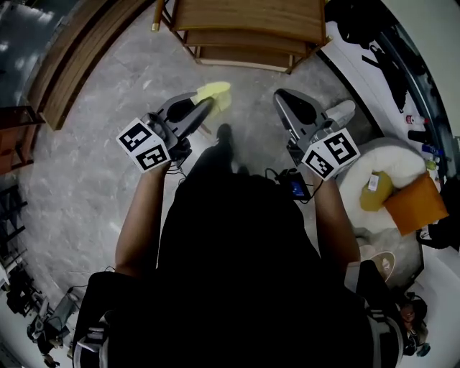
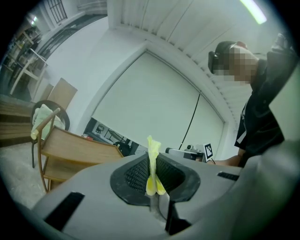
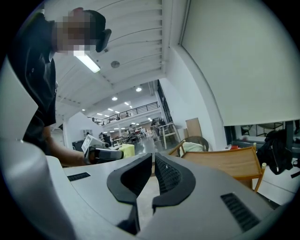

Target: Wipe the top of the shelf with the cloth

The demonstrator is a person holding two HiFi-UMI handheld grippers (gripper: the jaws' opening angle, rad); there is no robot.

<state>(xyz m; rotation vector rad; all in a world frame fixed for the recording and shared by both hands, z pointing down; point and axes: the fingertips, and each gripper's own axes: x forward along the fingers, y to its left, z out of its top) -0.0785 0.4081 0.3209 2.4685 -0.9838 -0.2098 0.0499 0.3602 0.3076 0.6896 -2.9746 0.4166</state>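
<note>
The jaws of my left gripper (image 1: 206, 106) pinch the cloth (image 1: 216, 91), those of my right gripper (image 1: 281, 96) sit pressed together, empty, and with wiping not yet begun I judge I must next bring the cloth onto the shelf (image 1: 251, 20) top.

Shelf (image 1: 248, 32) ahead; cloth (image 1: 217, 92) in left gripper (image 1: 207, 106), right gripper (image 1: 282, 98) beside it
</note>
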